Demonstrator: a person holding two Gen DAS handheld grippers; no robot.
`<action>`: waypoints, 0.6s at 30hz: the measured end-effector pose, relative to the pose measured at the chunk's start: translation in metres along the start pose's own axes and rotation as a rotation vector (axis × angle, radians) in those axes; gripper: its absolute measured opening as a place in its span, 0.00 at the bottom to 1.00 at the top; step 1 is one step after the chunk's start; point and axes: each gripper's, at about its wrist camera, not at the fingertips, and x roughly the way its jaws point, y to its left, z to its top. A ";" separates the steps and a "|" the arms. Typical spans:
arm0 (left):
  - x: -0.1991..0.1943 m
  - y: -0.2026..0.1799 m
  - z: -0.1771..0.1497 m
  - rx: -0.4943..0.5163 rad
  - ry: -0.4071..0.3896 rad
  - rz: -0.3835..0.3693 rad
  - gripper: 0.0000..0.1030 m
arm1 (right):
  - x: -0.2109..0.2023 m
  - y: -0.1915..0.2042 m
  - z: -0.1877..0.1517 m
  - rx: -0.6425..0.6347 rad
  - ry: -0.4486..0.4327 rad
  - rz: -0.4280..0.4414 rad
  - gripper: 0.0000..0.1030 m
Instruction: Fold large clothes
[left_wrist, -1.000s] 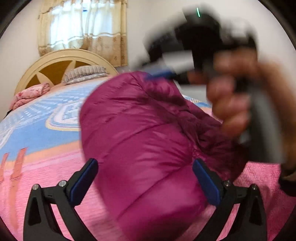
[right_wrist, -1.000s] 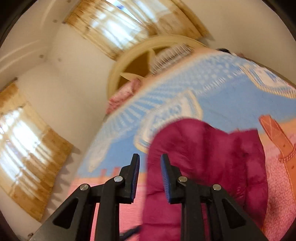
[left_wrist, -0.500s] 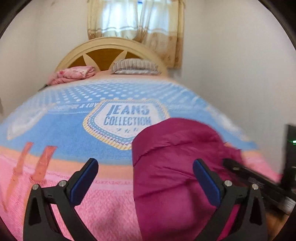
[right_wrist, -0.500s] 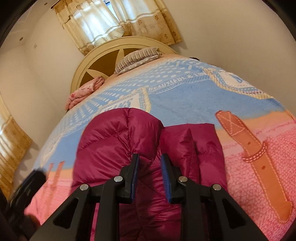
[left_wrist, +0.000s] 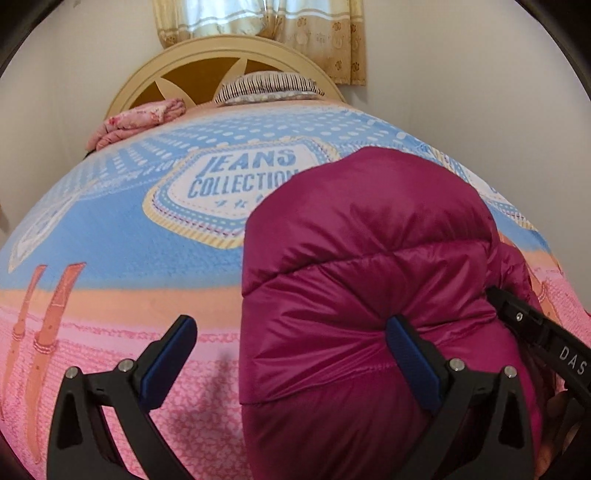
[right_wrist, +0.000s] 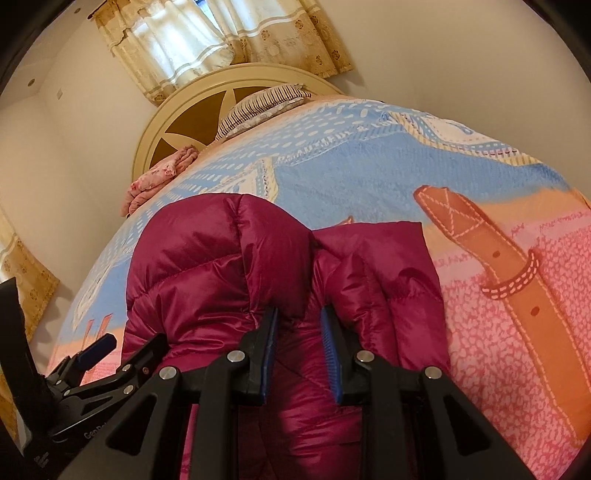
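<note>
down at the foot end of the bed, on the pink part of the spread, sits the magenta puffer jacket and it's looking mid-fold to me. going left to right: the left gripper has its jaws spread wide, left pad over bare bedspread, right pad sitting against the puffy front of the jacket, nothing pinched. over on the right, the right gripper has its jaws drawn close together with only a slim gap, and a crease of the jacket sits right in that gap. can't honestly tell if the pads are biting the fabric or just resting over it.

my guess on the step: one side has been brought over into a fat roll and it's being set down. next move probably calls for the left one to get a hold on the loose edge near it and bring it across while the right keeps the middle pinned.

the jacket itself: shiny, quilted, very puffy. from the right side you see two lumps, a tall rounded one on the left and a flatter panel on the right, with a valley between. stuff like this springs back, so i'd expect it to need pressing flat.
</note>
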 end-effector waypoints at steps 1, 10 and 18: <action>0.002 0.000 0.000 -0.004 0.006 -0.005 1.00 | 0.001 -0.001 -0.001 0.004 0.002 0.002 0.24; 0.009 0.001 -0.004 -0.033 0.031 -0.048 1.00 | 0.005 -0.005 -0.002 0.016 0.009 0.004 0.24; 0.012 0.001 -0.006 -0.042 0.040 -0.060 1.00 | 0.008 -0.004 -0.003 0.014 0.017 -0.006 0.24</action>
